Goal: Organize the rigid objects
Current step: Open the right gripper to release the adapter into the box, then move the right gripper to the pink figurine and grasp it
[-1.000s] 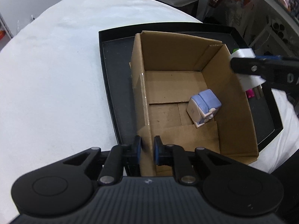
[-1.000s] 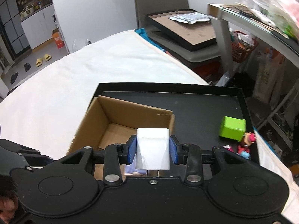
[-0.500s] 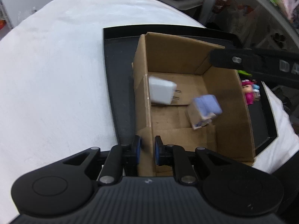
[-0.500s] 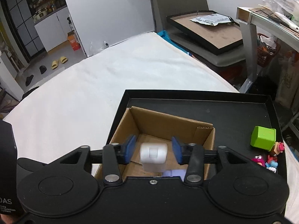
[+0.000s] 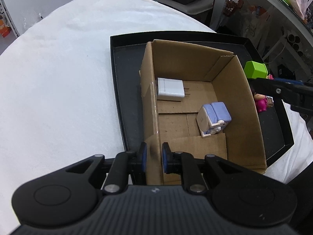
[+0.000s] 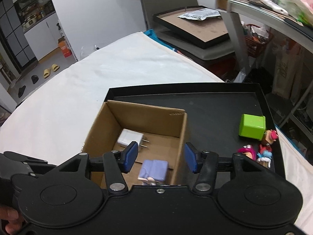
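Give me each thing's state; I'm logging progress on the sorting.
Left gripper: shut on the box wall.
Right gripper: open, holding nothing.
Box: open-topped, upright on the tray.
Charger: lying in the box.
Purple toy: tipped over in the box.
Green cube: on the tray, outside the box.
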`<state>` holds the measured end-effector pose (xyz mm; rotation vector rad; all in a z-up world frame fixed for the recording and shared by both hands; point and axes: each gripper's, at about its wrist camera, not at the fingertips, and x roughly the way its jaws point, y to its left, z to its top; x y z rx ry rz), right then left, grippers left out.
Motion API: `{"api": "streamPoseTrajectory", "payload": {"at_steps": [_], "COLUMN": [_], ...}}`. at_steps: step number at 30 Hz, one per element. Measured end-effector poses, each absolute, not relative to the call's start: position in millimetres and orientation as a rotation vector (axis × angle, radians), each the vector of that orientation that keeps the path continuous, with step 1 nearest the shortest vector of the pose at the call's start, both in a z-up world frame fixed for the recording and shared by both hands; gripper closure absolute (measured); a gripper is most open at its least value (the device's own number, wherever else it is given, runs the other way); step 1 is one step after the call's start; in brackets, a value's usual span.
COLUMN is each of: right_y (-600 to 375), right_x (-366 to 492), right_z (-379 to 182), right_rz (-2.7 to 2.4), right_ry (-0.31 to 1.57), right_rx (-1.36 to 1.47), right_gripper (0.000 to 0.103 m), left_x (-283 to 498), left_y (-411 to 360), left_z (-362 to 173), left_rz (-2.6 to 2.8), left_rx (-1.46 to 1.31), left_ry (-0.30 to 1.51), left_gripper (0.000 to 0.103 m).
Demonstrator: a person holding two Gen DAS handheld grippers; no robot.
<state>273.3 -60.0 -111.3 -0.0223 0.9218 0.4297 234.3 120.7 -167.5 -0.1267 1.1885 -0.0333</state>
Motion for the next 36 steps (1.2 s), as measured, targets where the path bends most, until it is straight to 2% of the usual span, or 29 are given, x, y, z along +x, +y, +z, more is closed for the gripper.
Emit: {"api": "streamPoseTrajectory", "payload": {"at_steps": [5,8,10,16,21,26,36], "right_y": [-77.0,-88.4,-96.7,-121.4,-140.6,-159.4,-184.6], "right_x": [269.6,269.2,268.3,266.4,265.5,265.3,270.1], "right_z": [-109.0,-110.0,-111.8,-121.2,-130.1,-138.4,-163.0], "right_rz": [0.407,0.388,0.374,0.347,0.332,0.322,0.289], "right_ry": [0.898,0.891,0.888,0.893,0.899,0.889,0.878], "right_rx": [-0.025,-0.017,-0.013,0.004,0.02,0.036,0.063], "right_gripper": [0.033,0.027,0.025,0.024,0.023,0.015,0.015], "left_x": [231.7,231.1,230.8,230.6,231.4,232.8,233.6], "left_y": [118.4,117.2,115.6,110.0,104.5,98.0,96.1], "left_z": [-162.4,-161.4,-160.7,-157.5,-156.4,-156.5,-151.5], "left_rz": [-0.009,0.011,0.02,0.021,0.04,0.056,0.103], "left_rx": [-0.111,-0.102,-0.092,-0.072,-0.049,-0.019,-0.021], "left_ry": [1.168,1.167,1.167,1.163,1.165,1.171,1.141], "left_gripper": [0.085,0.084,0.078,0.061,0.054,0.05,0.048]}}
